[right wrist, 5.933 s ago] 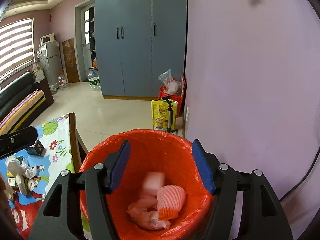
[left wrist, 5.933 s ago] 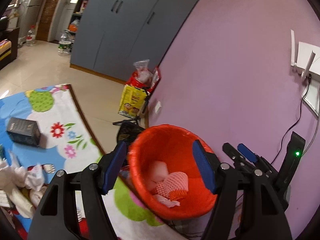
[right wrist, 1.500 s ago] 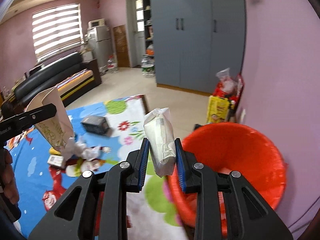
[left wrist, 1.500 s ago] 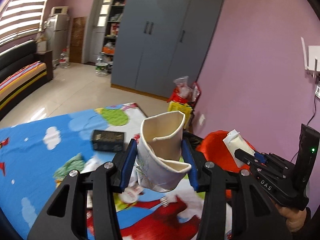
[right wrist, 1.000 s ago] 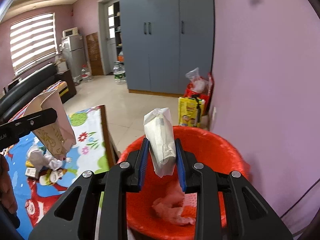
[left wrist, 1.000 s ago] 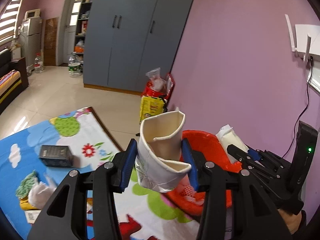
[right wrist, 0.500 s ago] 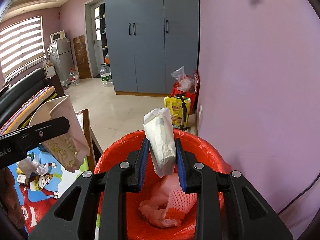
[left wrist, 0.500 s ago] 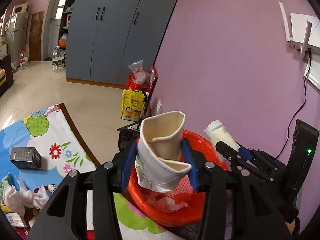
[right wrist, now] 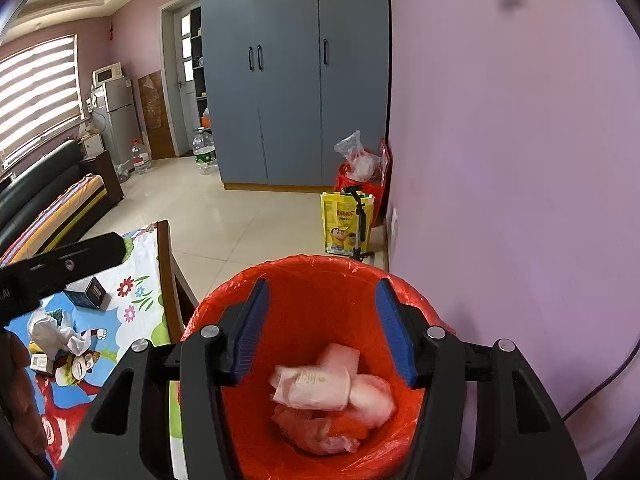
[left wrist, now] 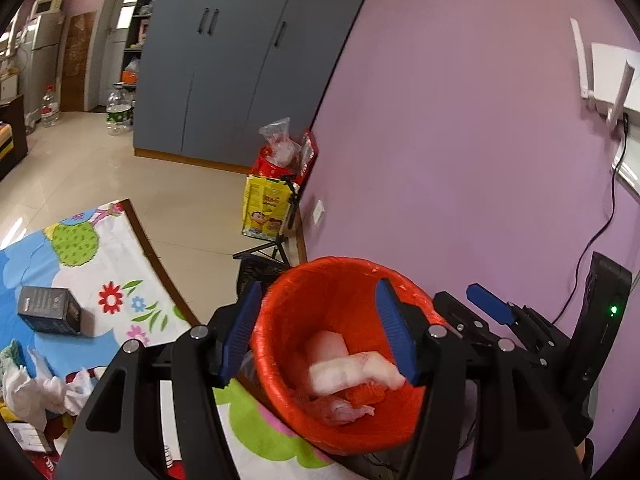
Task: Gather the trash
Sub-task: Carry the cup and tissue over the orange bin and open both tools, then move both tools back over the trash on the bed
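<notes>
An orange-lined trash bin [left wrist: 304, 300] stands by the purple wall beside the table; it also shows in the right wrist view [right wrist: 316, 280]. A paper cup [right wrist: 316, 390] and a white packet [left wrist: 348, 372] lie inside on other trash. My left gripper [left wrist: 320, 340] is open and empty above the bin. My right gripper [right wrist: 320, 328] is open and empty over the bin; it shows at the right in the left wrist view [left wrist: 492, 308]. Crumpled tissue [left wrist: 36, 386] and a dark box [left wrist: 48, 314] lie on the cartoon tablecloth [left wrist: 100, 256].
A yellow bag [right wrist: 346, 224] and a red bag [right wrist: 360, 172] stand on the floor by the wall behind the bin. A tripod [left wrist: 276, 240] stands there too. Water bottles [right wrist: 202, 156] stand before the grey wardrobe [right wrist: 292, 80]. A sofa [right wrist: 40, 188] is at left.
Both grippers have opened over the bin. The paper cup from the left and the white packet from the right have dropped into the bin.
</notes>
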A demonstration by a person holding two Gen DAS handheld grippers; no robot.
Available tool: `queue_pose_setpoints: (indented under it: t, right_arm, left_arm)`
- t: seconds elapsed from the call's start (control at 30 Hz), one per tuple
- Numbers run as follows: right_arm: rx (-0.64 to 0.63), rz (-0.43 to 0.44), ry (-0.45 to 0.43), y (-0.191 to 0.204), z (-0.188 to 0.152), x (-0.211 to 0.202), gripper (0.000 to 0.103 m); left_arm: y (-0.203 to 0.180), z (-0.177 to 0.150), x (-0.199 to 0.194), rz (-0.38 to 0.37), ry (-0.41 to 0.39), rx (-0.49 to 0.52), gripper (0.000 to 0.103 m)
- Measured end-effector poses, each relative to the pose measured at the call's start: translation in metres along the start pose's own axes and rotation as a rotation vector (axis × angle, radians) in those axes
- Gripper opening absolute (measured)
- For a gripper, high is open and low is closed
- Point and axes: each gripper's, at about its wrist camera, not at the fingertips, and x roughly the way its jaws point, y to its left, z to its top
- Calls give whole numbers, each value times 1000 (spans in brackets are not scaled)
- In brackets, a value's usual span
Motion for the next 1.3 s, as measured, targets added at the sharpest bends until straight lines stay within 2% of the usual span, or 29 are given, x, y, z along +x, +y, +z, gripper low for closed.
queue_pose_setpoints:
  t: [0.3, 0.37, 0.57, 0.7, 0.9, 1.03, 1.13, 1.3]
  right_arm:
    - [-3, 39, -8, 8, -2, -3, 60]
    - [-8, 52, -11, 13, -4, -4, 66]
    - [-24, 86, -17, 30, -6, -7, 66]
    - [-33, 108, -21, 42, -6, -11, 72]
    - [-56, 147, -26, 65, -7, -15, 72]
    - [-66, 202, -22, 82, -8, -17, 73]
    - [-78, 215, -19, 96, -10, -18, 79]
    - [-119, 248, -6, 122, -14, -18, 79]
  left_arm:
    - [28, -10, -36, 79, -59, -25, 58]
    - [32, -13, -45, 98, -70, -21, 58]
    - [53, -24, -75, 154, -105, -28, 58]
    - [79, -34, -99, 200, -130, -55, 58]
    - [121, -45, -131, 259, -158, -114, 57]
    - [151, -51, -150, 300, -171, -158, 56]
    - [169, -57, -163, 325, -179, -184, 56]
    - [197, -65, -179, 354, -186, -230, 56]
